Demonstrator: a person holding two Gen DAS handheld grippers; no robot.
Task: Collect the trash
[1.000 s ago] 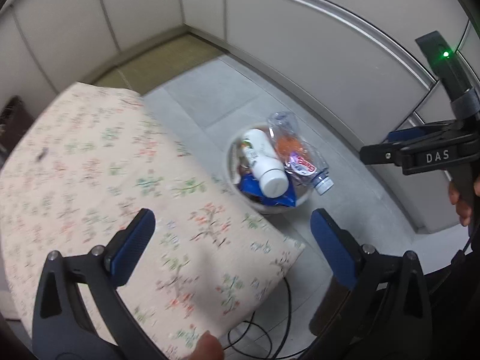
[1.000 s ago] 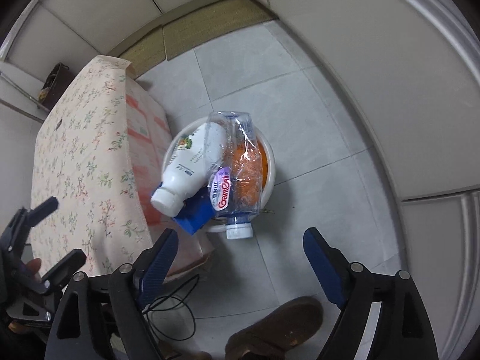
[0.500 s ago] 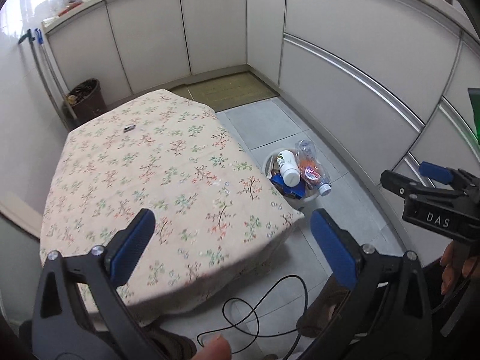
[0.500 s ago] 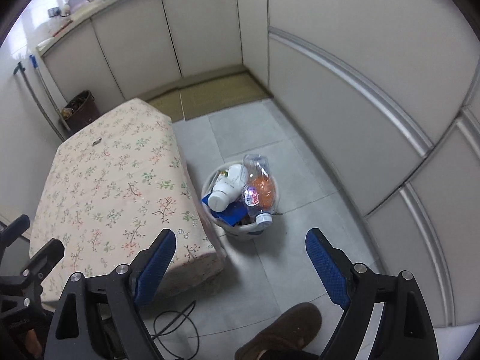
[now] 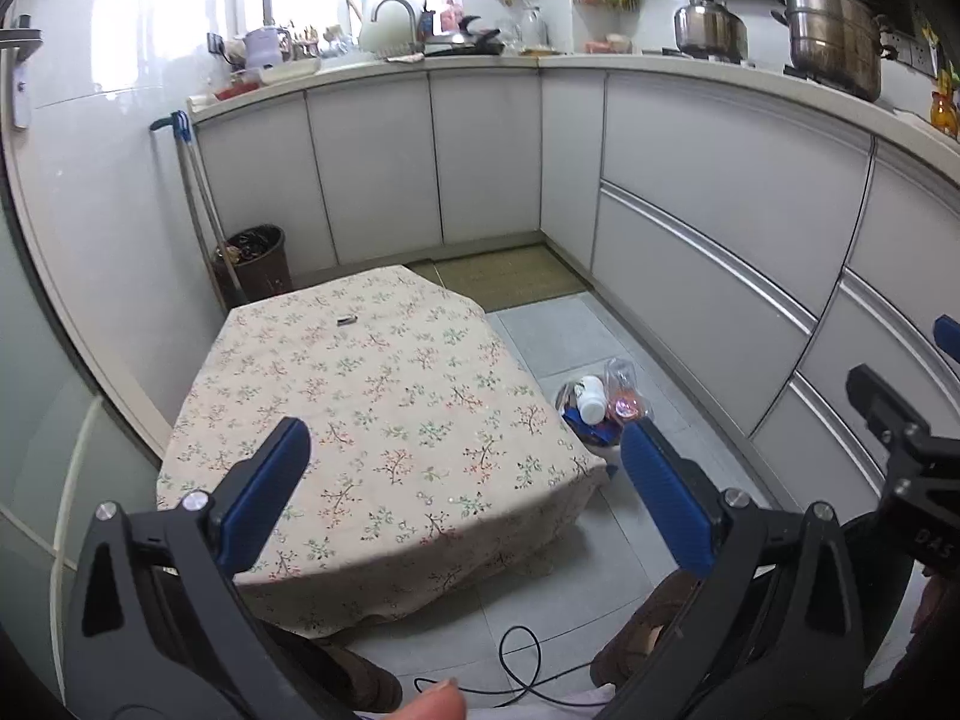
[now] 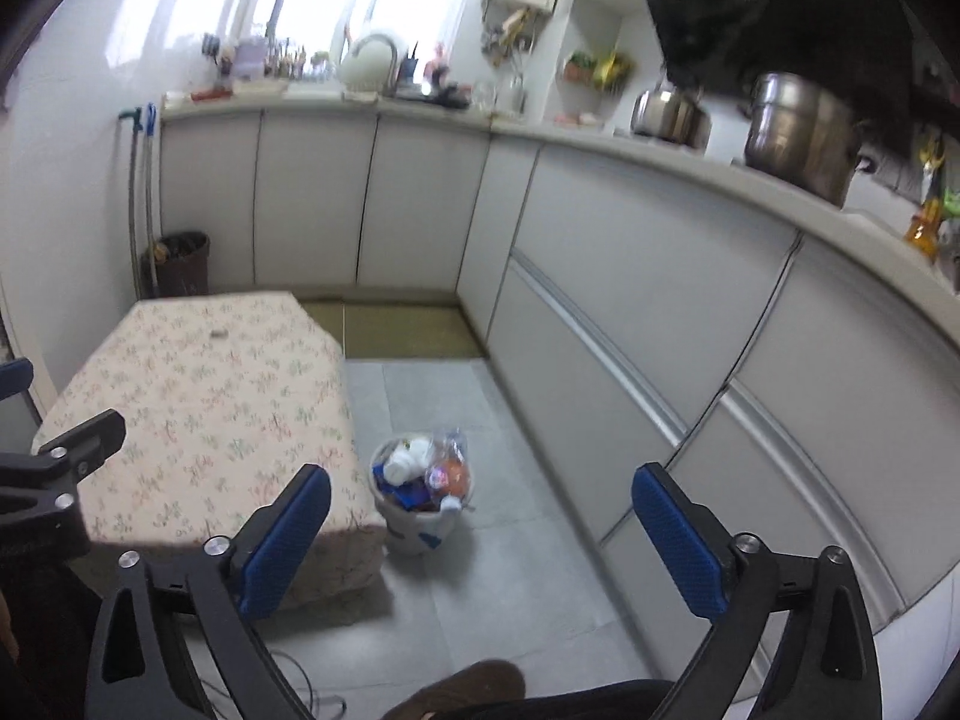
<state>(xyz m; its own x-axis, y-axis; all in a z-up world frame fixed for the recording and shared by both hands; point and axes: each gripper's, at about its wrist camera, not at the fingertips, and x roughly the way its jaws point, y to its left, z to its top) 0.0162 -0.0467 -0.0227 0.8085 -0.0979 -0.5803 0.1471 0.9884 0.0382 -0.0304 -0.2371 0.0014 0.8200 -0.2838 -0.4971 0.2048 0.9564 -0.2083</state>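
A small white bin point(image 6: 414, 525) stands on the grey floor beside the low table point(image 6: 198, 414). It is heaped with a white bottle point(image 6: 405, 461), a clear plastic bottle point(image 6: 449, 471) and a blue wrapper. It also shows in the left wrist view point(image 5: 600, 408), partly behind the table's corner. My left gripper point(image 5: 465, 486) is open and empty, high above the table point(image 5: 372, 414). My right gripper point(image 6: 480, 531) is open and empty, high above the floor and well back from the bin.
A small dark object point(image 5: 346, 320) lies on the floral tablecloth. White cabinets point(image 5: 690, 240) run along the back and right. A brown waste basket point(image 5: 255, 261) and a mop stand in the far left corner. A black cable point(image 5: 522, 666) and my shoe lie on the floor.
Both grippers have risen and pulled back far from the bin and tilted up; the countertop, sink and pots have come into view. Both stay open and empty.
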